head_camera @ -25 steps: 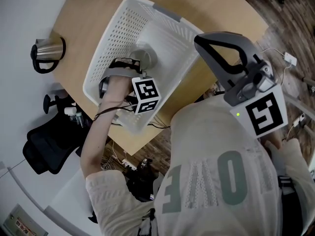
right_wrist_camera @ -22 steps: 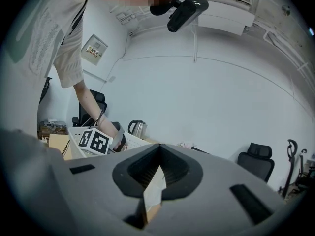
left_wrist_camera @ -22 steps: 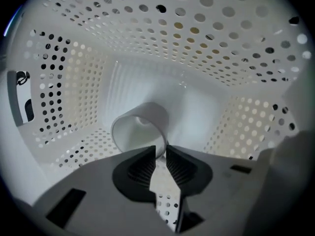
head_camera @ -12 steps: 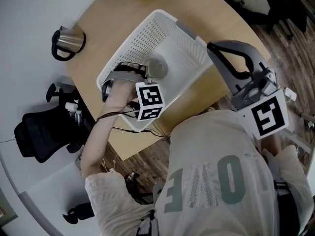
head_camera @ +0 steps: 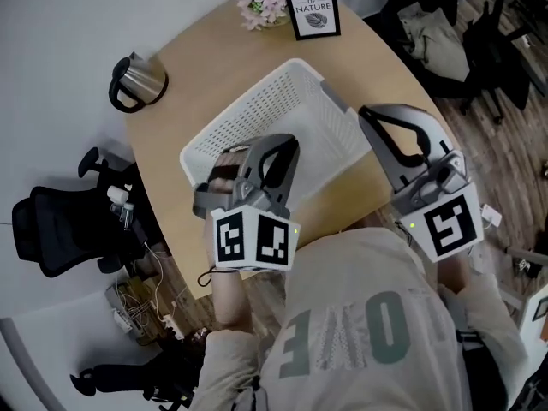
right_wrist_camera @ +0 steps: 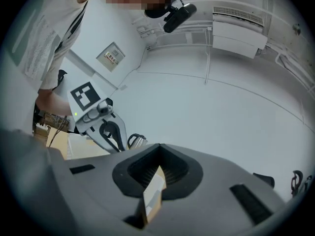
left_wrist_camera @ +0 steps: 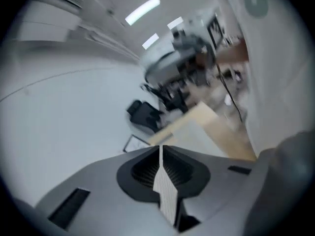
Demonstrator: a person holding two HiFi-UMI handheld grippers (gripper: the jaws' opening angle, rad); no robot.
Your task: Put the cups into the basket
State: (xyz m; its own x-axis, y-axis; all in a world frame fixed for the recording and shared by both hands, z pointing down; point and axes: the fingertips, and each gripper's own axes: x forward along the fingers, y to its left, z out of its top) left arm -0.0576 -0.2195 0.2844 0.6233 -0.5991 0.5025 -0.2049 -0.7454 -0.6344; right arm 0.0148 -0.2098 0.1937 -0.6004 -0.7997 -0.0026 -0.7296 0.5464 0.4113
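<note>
Head view: basket [head_camera: 257, 114] on wooden table [head_camera: 199, 58]

Beyond the left hand-held gripper [head_camera: 279, 156] we find the basket [head_camera: 257, 110] open-topped; a kettle [head_camera: 137, 84] stands well left.

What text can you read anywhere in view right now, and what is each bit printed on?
"OF NATURE": on the framed sign standing at the far edge of the table; any smaller print on it is too small to read.
"OVE": large letters, upside down in the head view, on the person's shirt.
Wall notice in the right gripper view: too small to read.
</note>
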